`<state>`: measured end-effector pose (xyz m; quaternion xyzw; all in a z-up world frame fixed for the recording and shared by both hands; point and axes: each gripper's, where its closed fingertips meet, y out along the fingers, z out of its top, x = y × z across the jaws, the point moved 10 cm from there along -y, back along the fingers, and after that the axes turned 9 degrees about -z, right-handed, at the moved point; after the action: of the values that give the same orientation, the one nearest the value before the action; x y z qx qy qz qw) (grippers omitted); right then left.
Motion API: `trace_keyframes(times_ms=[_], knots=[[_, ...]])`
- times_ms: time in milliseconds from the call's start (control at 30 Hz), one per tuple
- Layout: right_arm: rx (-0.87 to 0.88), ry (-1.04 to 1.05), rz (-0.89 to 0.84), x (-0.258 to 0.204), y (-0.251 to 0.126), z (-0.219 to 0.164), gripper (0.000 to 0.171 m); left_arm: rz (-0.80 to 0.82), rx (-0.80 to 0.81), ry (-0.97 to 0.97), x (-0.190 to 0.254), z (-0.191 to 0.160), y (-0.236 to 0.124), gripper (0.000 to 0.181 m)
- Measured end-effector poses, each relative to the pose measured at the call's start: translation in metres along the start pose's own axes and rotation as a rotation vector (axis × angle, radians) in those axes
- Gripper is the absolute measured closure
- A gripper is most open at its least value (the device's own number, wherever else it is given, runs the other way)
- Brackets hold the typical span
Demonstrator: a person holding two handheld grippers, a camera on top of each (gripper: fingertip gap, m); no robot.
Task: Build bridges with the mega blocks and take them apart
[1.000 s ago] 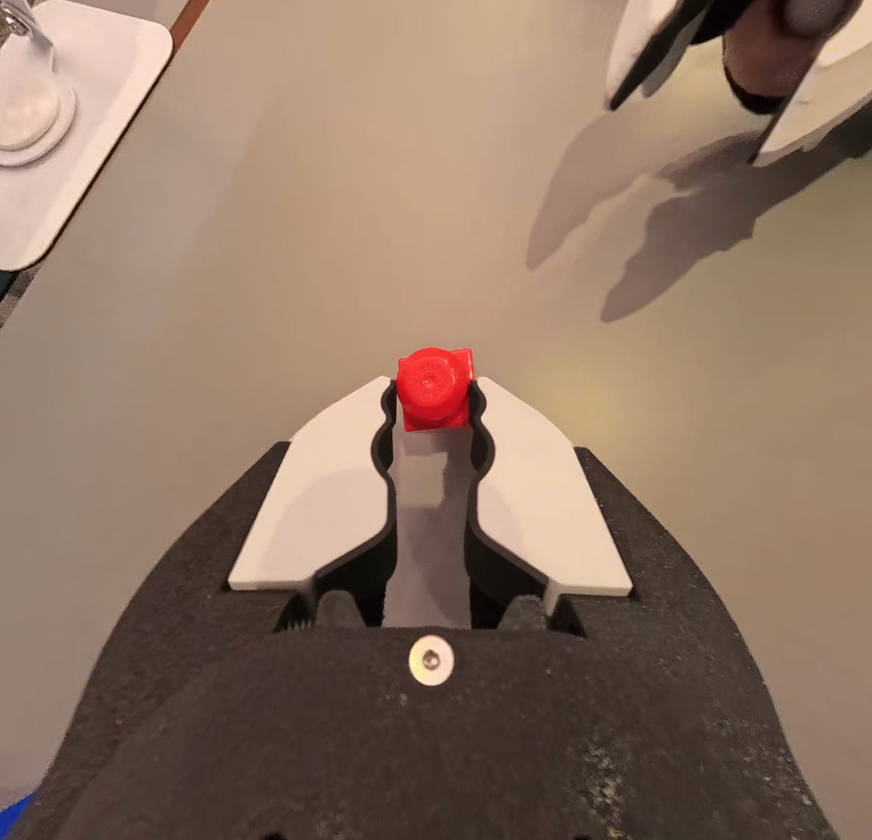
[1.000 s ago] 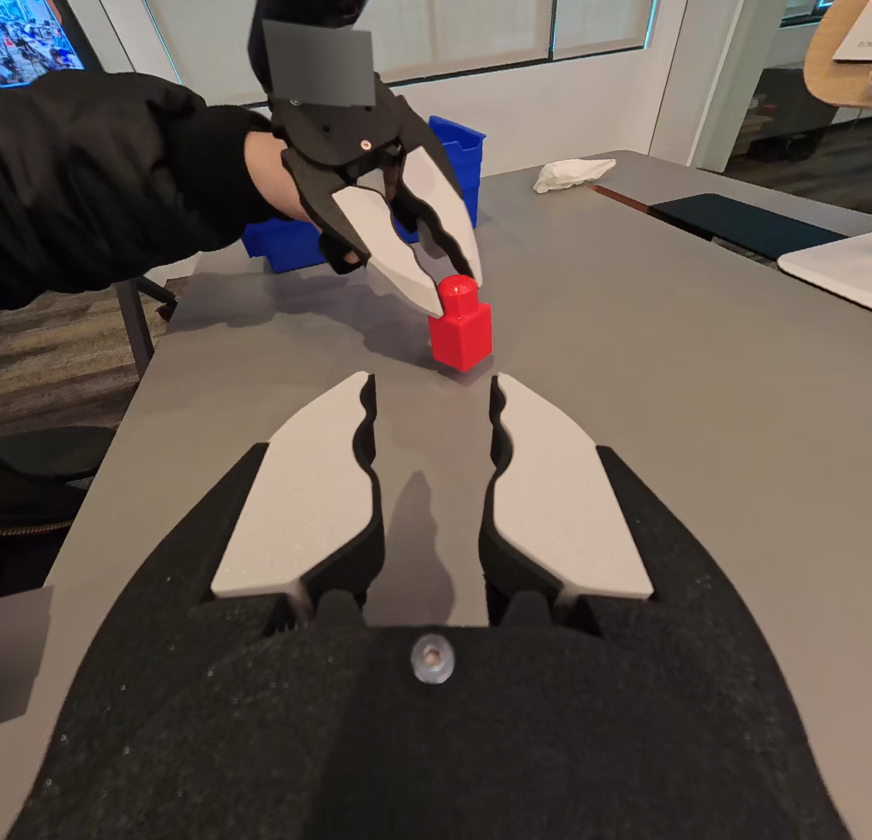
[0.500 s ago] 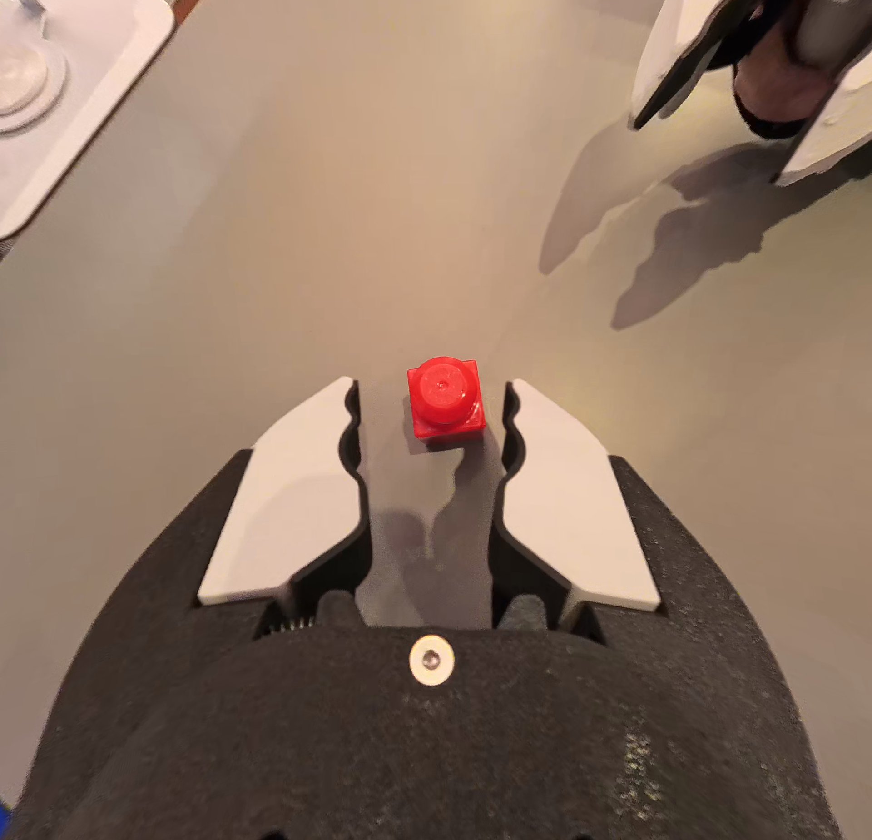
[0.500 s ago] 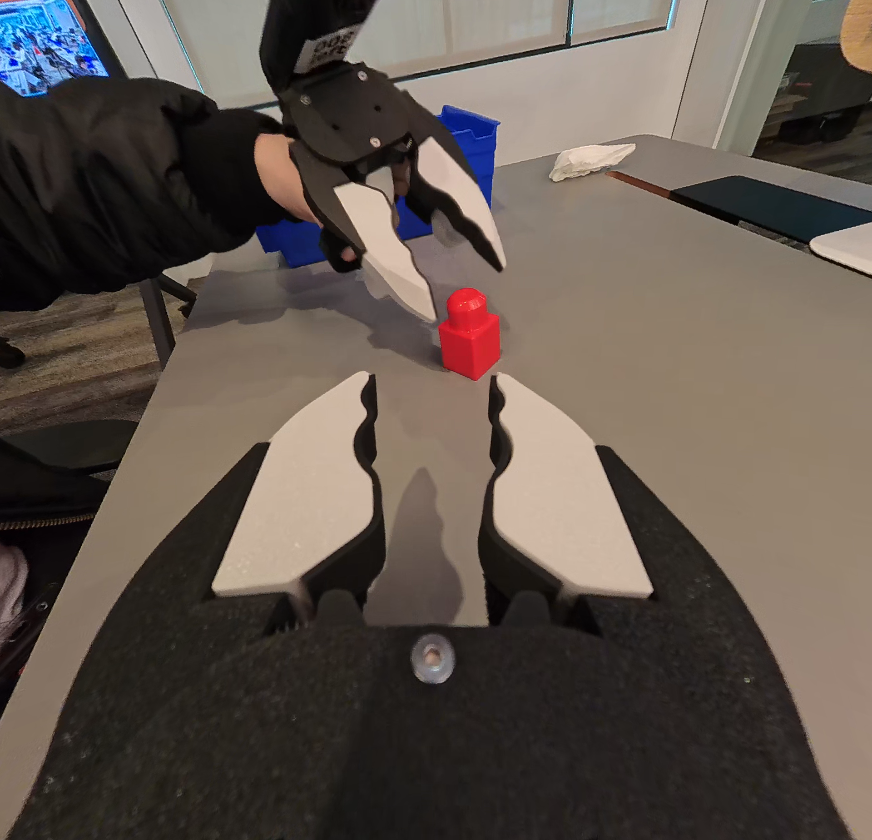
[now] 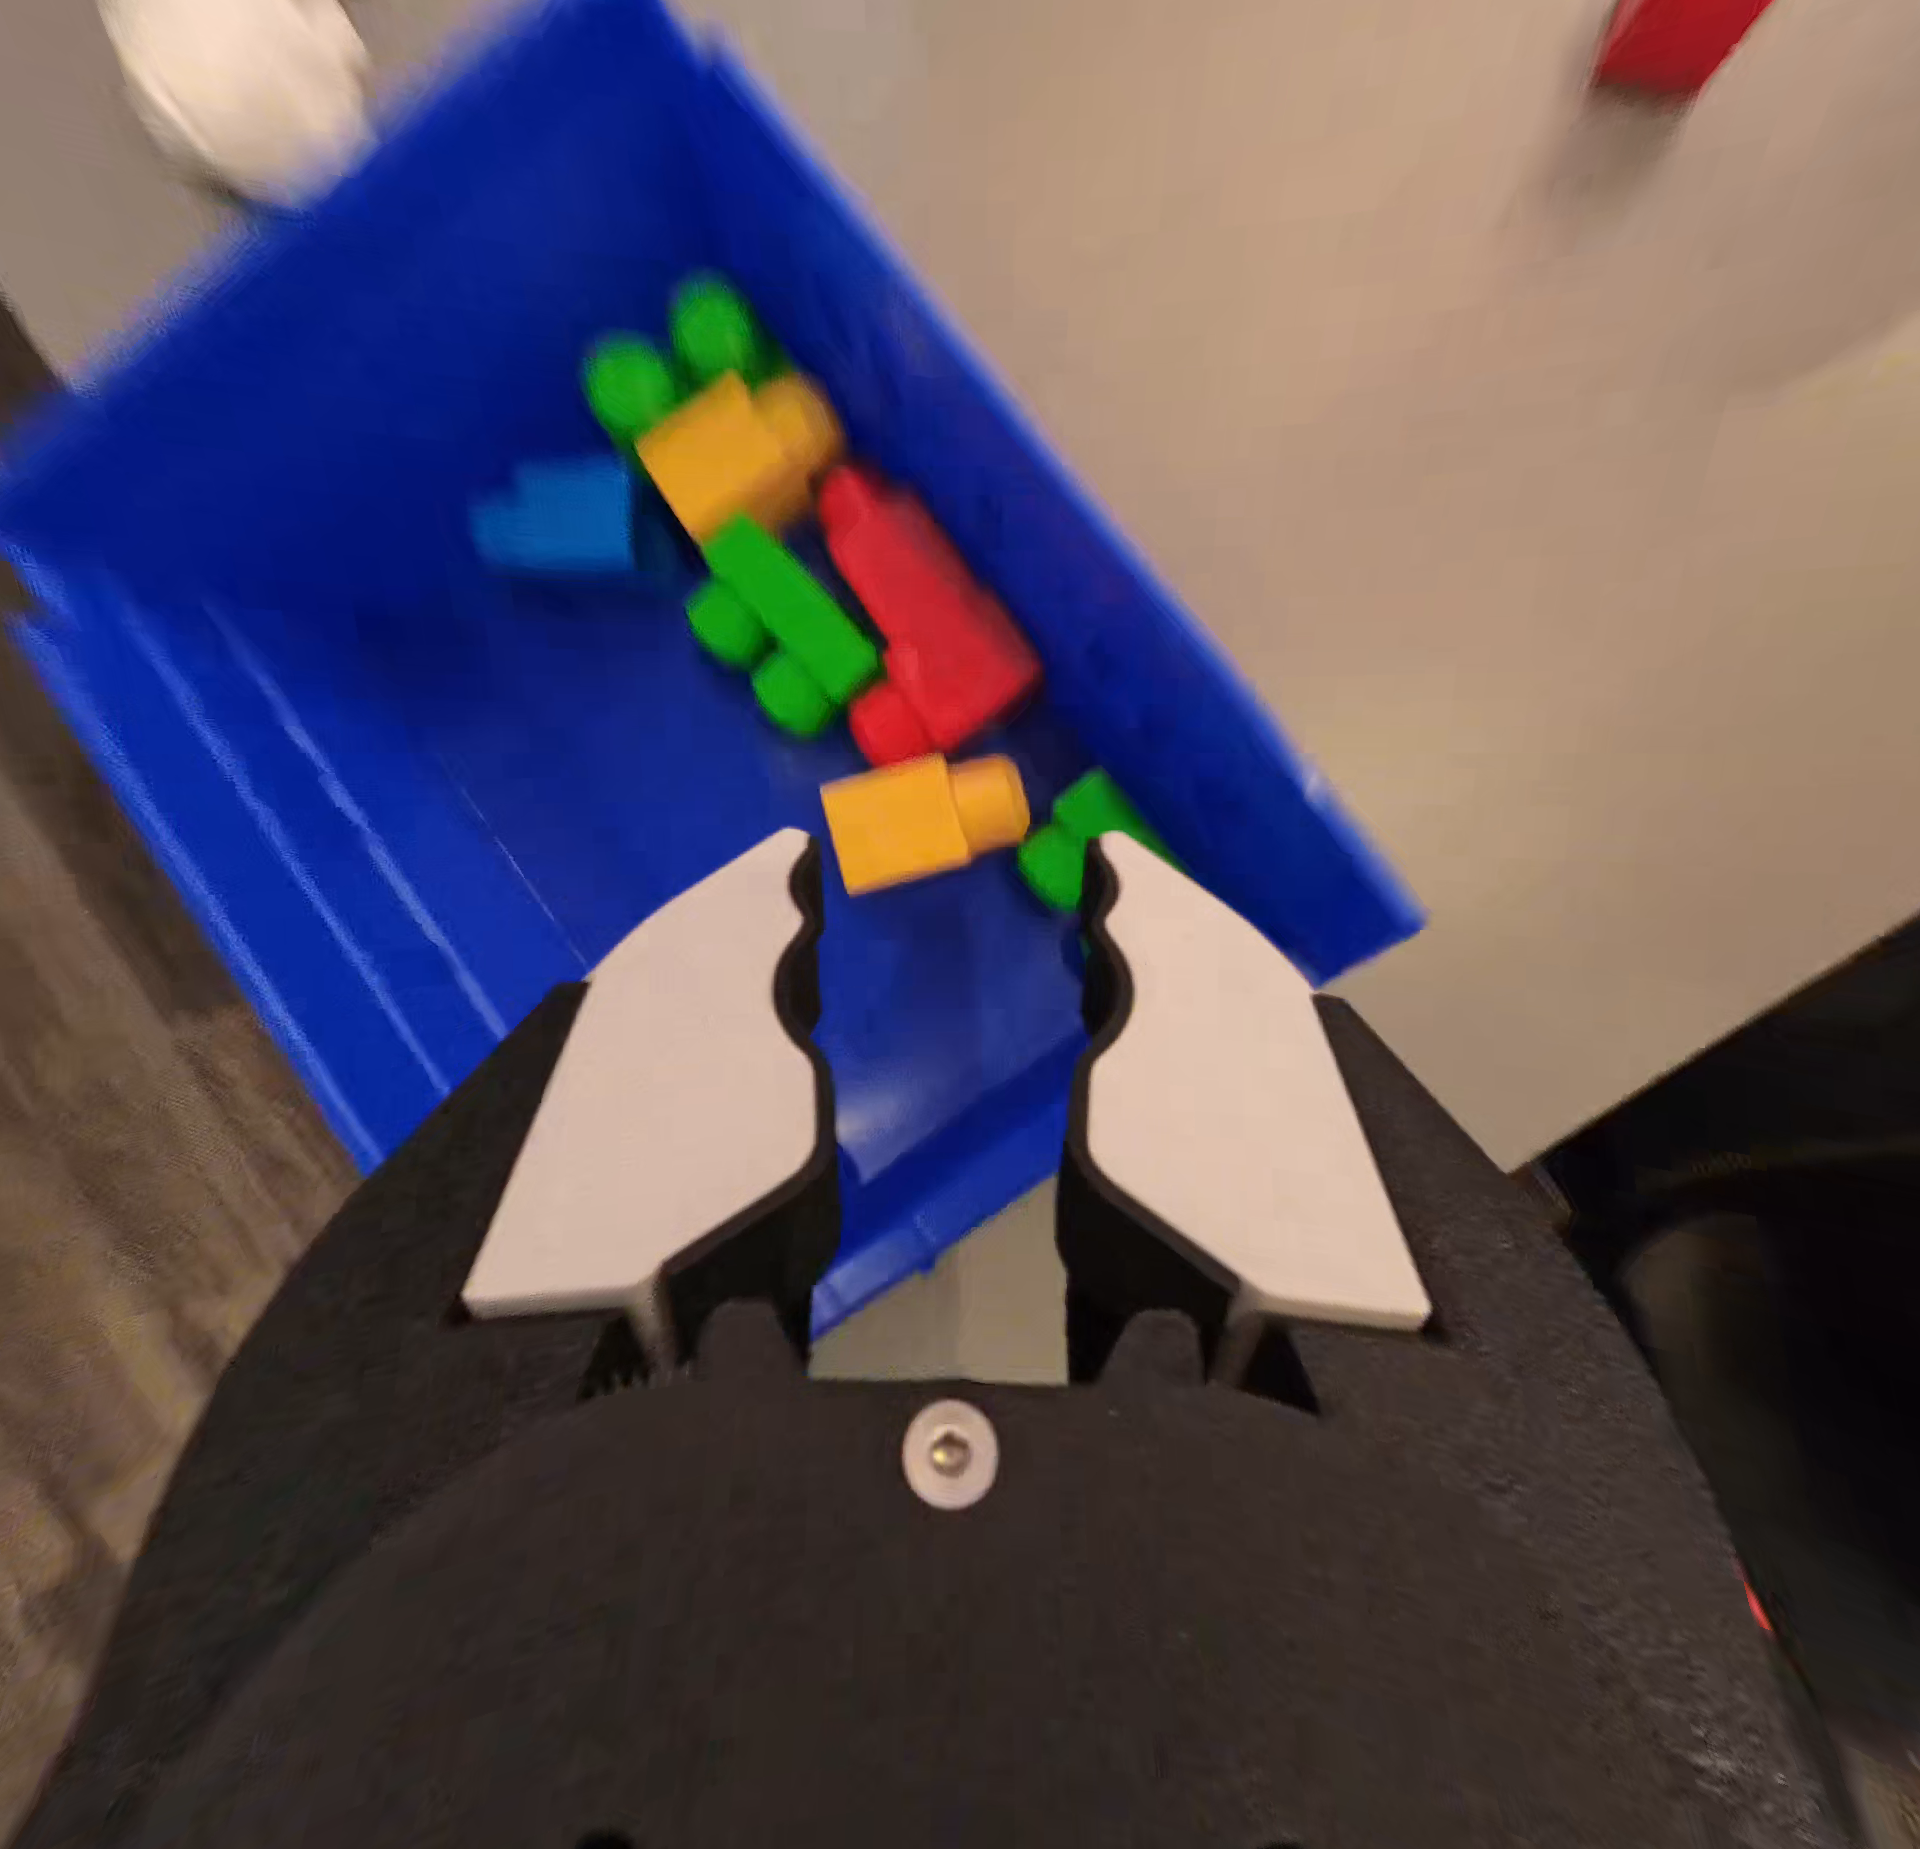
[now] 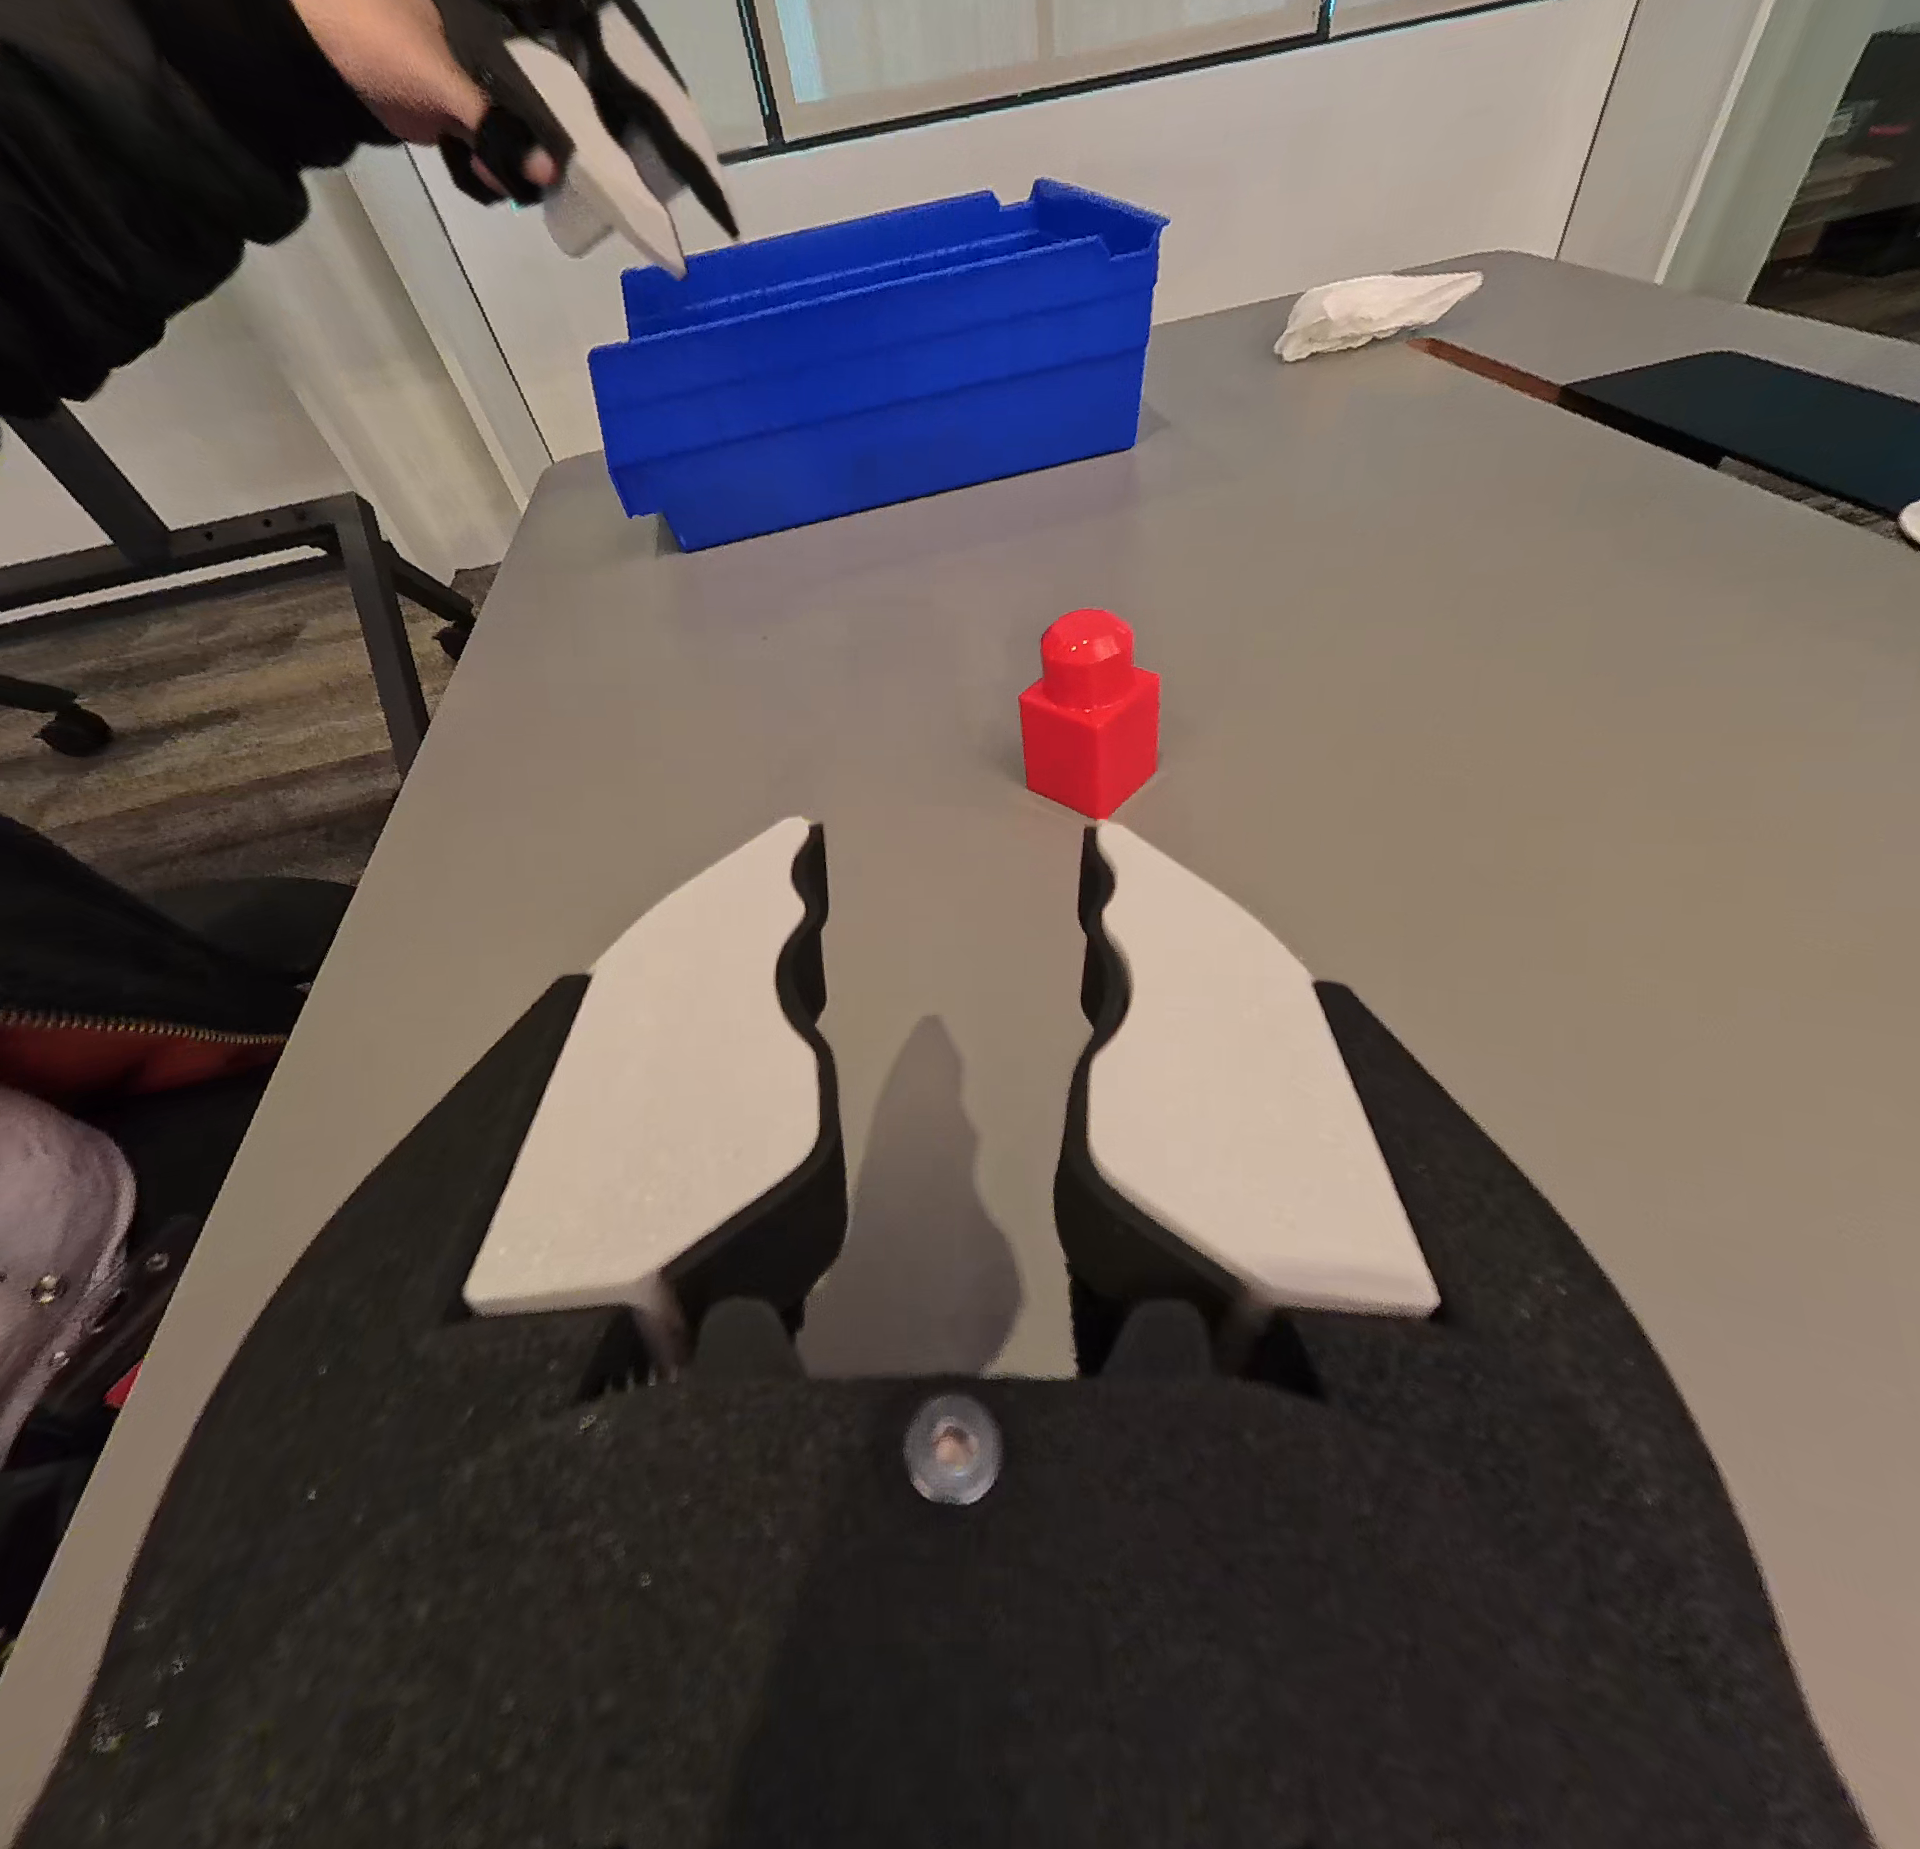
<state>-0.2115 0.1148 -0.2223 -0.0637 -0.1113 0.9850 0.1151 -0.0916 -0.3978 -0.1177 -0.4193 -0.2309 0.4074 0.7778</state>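
Note:
A small red single-stud block (image 6: 1091, 724) stands upright on the grey table (image 6: 1455, 760); it also shows blurred at the top right of the left wrist view (image 5: 1694, 12). My left gripper (image 5: 948, 854) is open and empty, held above the blue bin (image 5: 312, 760). In the bin lie several loose blocks: a yellow one (image 5: 914, 823) just ahead of my fingertips, green (image 5: 779, 615), red (image 5: 925, 615), blue (image 5: 556, 526). In the right wrist view the left gripper (image 6: 675, 230) hovers over the bin's left end (image 6: 883, 417). My right gripper (image 6: 948, 843) is open and empty, just short of the red block.
A crumpled white cloth (image 6: 1371, 308) lies at the table's far right. A dark mat (image 6: 1766, 417) lies on the adjoining table. The table's left edge drops to floor with chair legs (image 6: 208, 552). A sleeved arm (image 6: 156, 137) reaches in from the left. About 40 centimetres separates my left fingertips from my right. My right gripper is the nearer one to the small red single-stud block (image 6: 1091, 724): about 10 centimetres, against 35 centimetres.
My left gripper has let go of the red block, left it standing on the table, and swung away to above the blue bin. My right gripper has stayed open near the block.

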Motion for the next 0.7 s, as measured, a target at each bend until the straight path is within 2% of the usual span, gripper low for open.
trace_keyframes(times_ms=[67,133,200,300,333,400,500,700], knots=[[-0.005,0.007,0.013,-0.002,0.001,-0.002,0.125,0.010,-0.082,0.073,-0.013,-0.020,0.013,0.134],[-0.006,0.024,0.026,-0.003,0.001,-0.004,0.125,0.067,-0.160,0.300,-0.017,-0.033,0.022,0.137],[0.001,0.040,0.034,-0.003,0.000,-0.004,0.125,0.116,-0.199,0.501,-0.018,-0.033,0.029,0.140],[0.022,0.077,0.056,-0.002,-0.002,-0.005,0.125,0.081,-0.170,0.660,-0.009,-0.018,0.037,0.144],[0.030,0.096,0.064,-0.001,-0.003,-0.005,0.125,0.069,-0.201,0.691,-0.009,-0.016,0.042,0.137],[0.062,0.141,0.088,0.002,-0.005,-0.004,0.126,0.016,-0.302,0.730,-0.010,-0.017,0.053,0.135],[0.116,0.207,0.128,0.005,-0.010,-0.003,0.129,0.014,-0.367,0.812,-0.017,-0.018,0.062,0.122],[0.155,0.253,0.117,0.012,-0.017,-0.004,0.130,-0.067,-0.385,0.890,-0.024,-0.020,0.078,0.127]])
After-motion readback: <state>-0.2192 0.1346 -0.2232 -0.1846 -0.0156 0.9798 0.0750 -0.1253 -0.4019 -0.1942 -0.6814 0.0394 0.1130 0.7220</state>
